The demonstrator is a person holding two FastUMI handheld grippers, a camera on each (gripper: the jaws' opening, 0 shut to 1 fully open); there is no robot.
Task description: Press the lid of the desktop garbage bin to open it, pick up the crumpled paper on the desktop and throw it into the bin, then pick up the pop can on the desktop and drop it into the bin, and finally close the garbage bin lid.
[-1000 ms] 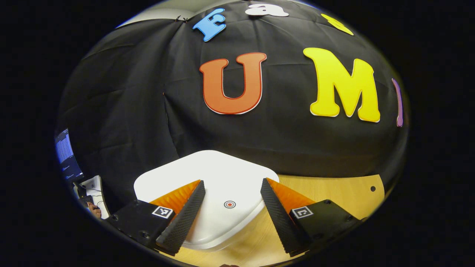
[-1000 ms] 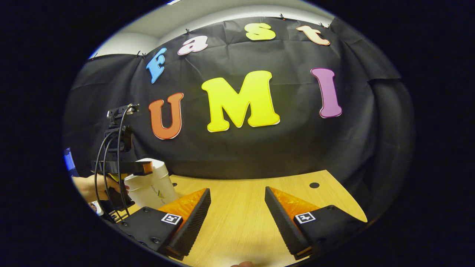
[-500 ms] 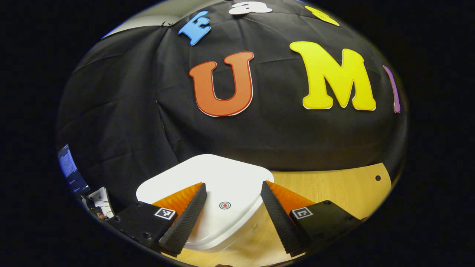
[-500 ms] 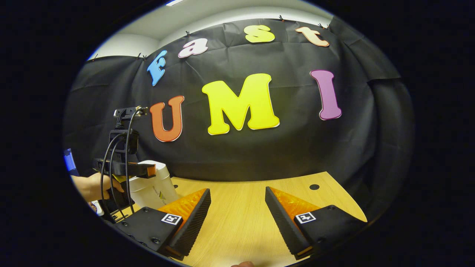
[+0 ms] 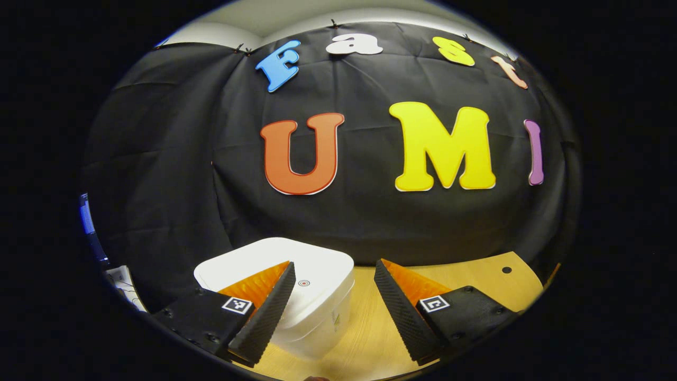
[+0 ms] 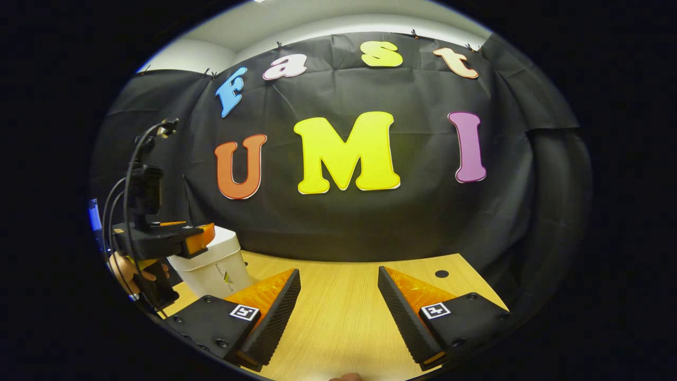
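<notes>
A white desktop bin (image 5: 317, 317) stands on the wooden table, its flat lid (image 5: 275, 262) down, with a small red ring mark (image 5: 303, 283) near the lid's front edge. My left gripper (image 5: 330, 307) hovers open above and in front of the bin, its left finger over the lid. In the right gripper view the same bin (image 6: 211, 264) stands at the left, with the left gripper (image 6: 158, 238) and a hand (image 6: 127, 267) beside its top. My right gripper (image 6: 338, 309) is open over bare table with nothing between its fingers.
The wooden table (image 6: 344, 296) runs back to the black cloth wall and has a small dark hole (image 6: 441, 274) near its far right corner. A lit screen edge (image 5: 85, 219) and white items (image 5: 124, 278) lie off the table's left side.
My left gripper has risen and drawn back from the lid, so the bin looks smaller and its side wall shows. The right gripper has barely moved.
</notes>
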